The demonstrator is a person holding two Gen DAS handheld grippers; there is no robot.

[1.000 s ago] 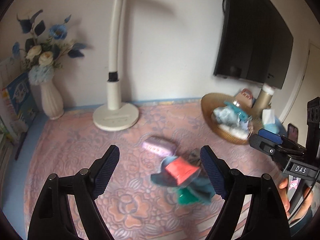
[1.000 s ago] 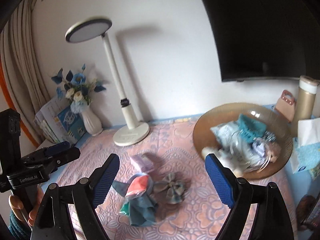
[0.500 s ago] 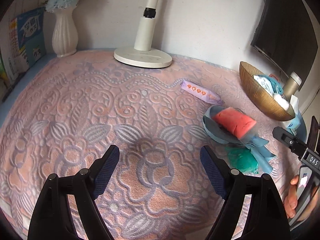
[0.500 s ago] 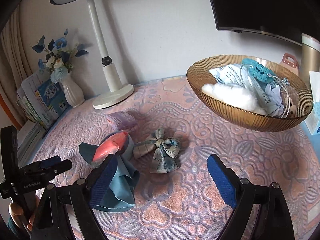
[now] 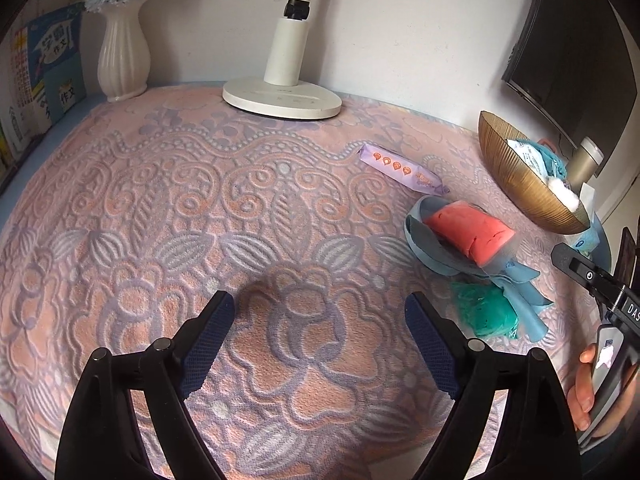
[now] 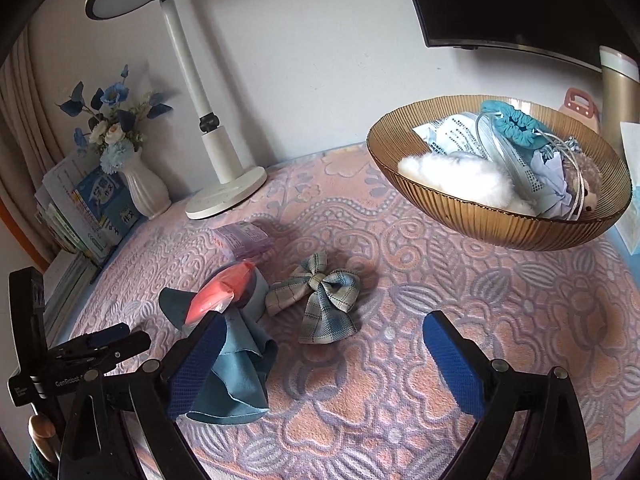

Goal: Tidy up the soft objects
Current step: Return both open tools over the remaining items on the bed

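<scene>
A plaid bow point(image 6: 320, 300) lies mid-table, just ahead of my right gripper point(image 6: 324, 344), whose jaws are opening with nothing between them. Left of the bow a red soft block in clear wrap point(image 6: 218, 292) point(image 5: 470, 232) rests on blue-grey cloth point(image 6: 240, 376) point(image 5: 440, 256), with a teal crumpled piece point(image 5: 486, 314) beside it. A purple packet point(image 5: 402, 170) point(image 6: 244, 238) lies behind them. My left gripper point(image 5: 320, 328) hovers low over bare tablecloth, its jaws opening on nothing. The amber ribbed bowl point(image 6: 500, 232) point(image 5: 520, 184) holds several soft items.
A white desk lamp point(image 5: 282, 98) point(image 6: 226, 196) and a white vase of blue flowers point(image 5: 122, 64) point(image 6: 146, 192) stand at the back by books point(image 6: 88, 208). A dark screen point(image 5: 568, 52), a gold flask point(image 6: 620, 96) and a tissue box lie beyond the bowl.
Both grippers dropped toward the table and tilted down, then held still. The right jaws have spread wider. The objects lie where they were.
</scene>
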